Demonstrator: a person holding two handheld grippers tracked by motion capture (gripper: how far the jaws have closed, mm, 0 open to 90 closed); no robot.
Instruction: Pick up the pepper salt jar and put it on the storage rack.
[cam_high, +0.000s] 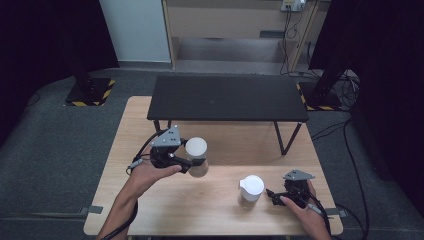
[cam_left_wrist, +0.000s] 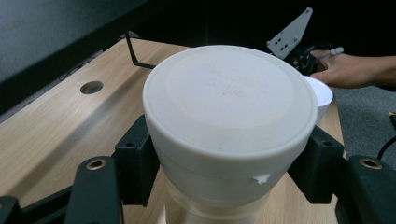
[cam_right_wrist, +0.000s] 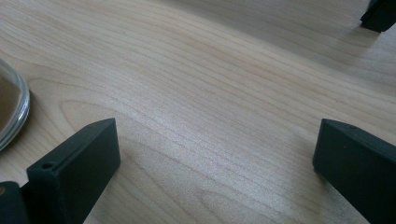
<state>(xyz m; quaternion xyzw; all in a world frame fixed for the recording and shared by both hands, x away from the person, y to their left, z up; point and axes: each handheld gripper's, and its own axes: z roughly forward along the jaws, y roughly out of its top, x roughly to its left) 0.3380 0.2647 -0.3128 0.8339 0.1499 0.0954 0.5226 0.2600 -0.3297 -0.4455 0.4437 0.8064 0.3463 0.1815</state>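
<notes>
Above the desk (cam_high: 150, 210): white-lidded jar (cam_high: 196, 156), clamped below its lid by left hand-held gripper (cam_high: 192, 164); likely rigid, smooth, slippery. Right hand-held gripper (cam_high: 272, 196) apart, empty.

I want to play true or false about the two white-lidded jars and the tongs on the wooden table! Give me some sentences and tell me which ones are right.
1. The left tongs are closed around the jar with the white lid. True.
2. The right tongs are squeezing the second jar. False: their jaws stand open over bare wood, and that jar sits beside them.
3. The second jar stands on the wooden table near the right tongs. True.
4. Both jars sit on the black shelf. False: nothing lies on it.
5. The held jar has a blue lid. False: it is white.
</notes>
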